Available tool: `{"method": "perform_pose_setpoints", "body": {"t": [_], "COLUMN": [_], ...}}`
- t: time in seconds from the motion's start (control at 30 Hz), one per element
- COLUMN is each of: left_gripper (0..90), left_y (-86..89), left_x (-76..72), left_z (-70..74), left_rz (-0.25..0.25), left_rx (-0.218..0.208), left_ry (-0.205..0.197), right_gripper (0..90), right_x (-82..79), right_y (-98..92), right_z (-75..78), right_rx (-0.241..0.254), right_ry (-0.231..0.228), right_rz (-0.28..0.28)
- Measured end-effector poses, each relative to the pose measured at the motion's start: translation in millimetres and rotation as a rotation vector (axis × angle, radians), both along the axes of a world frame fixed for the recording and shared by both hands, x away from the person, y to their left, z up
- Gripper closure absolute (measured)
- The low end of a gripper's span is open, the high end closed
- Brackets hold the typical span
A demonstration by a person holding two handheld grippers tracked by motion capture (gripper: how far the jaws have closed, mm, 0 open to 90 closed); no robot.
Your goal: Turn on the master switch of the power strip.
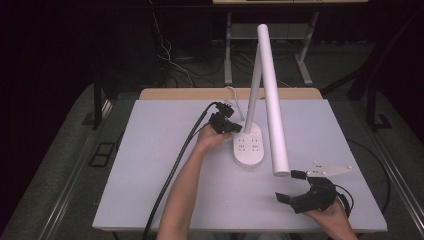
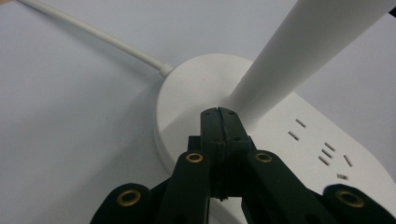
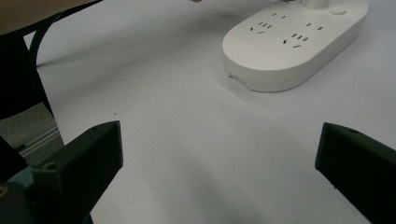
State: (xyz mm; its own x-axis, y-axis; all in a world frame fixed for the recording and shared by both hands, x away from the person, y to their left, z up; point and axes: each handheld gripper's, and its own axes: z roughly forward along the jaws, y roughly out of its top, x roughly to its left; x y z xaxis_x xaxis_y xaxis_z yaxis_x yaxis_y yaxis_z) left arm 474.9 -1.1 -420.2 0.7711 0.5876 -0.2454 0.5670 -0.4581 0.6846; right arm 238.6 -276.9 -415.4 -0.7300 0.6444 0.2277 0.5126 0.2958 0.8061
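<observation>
Right gripper (image 1: 289,186): nearest, low on the table (image 1: 165,165), jaws wide apart, nothing between them.
Lamp (image 1: 248,145): base mid-table, arm tilted forward.
Left gripper (image 1: 231,126): jaws pressed together, tips touching the lamp's base by the stem.

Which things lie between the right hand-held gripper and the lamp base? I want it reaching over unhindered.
Nothing visible does. The right hand-held gripper looks across bare table to the lamp base. The lamp head hangs overhead.
</observation>
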Motion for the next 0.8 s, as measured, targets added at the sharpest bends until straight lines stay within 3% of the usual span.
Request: {"method": "perform_pose_setpoints", "body": {"t": [0.07,0.1,0.17,0.3,0.37,0.43,0.5,0.6,0.63,0.8], "left_gripper": [90.0,90.0,90.0,90.0,90.0,90.0,90.0,90.0,90.0,90.0], "left_y": [0.0,-1.7,-3.9,-5.4,-7.9,-8.7,-7.5,-7.1,-7.8,-7.3], "left_x": [0.7,-0.2,-0.3,-0.6,-3.4,-4.0,-3.2,-3.1,-3.8,-3.8], "left_z": [-0.8,0.5,1.6,1.5,2.9,2.8,0.9,0.8,1.8,0.5], "left_rz": [0.010,0.000,0.000,0.007,-0.006,-0.003,0.025,0.027,0.023,0.034], "left_rx": [-0.010,0.021,0.039,0.047,0.091,0.095,0.059,0.058,0.076,0.065], "left_ry": [0.009,0.001,0.002,0.004,-0.025,-0.027,-0.002,-0.001,-0.008,0.003], "right_gripper": [0.3,0.3,0.3,0.3,0.3,0.3,0.3,0.3,0.3,0.3], "right_x": [0.0,0.0,0.0,0.1,-0.7,-0.7,-0.6,-1.0,-0.7,-0.5], "right_y": [0.1,0.3,0.5,0.9,1.2,1.3,1.3,0.9,0.4,0.6], "right_z": [0.1,0.1,0.0,0.1,0.2,0.2,0.3,0.6,0.5,0.4], "right_rx": [-0.001,-0.001,-0.002,-0.001,-0.001,-0.002,-0.001,0.000,0.000,0.000], "right_ry": [-0.002,-0.002,-0.002,-0.002,-0.006,-0.006,-0.006,-0.005,-0.006,-0.007], "right_rz": [0.002,0.002,0.003,0.003,0.003,0.003,0.003,0.002,0.000,0.001]}}
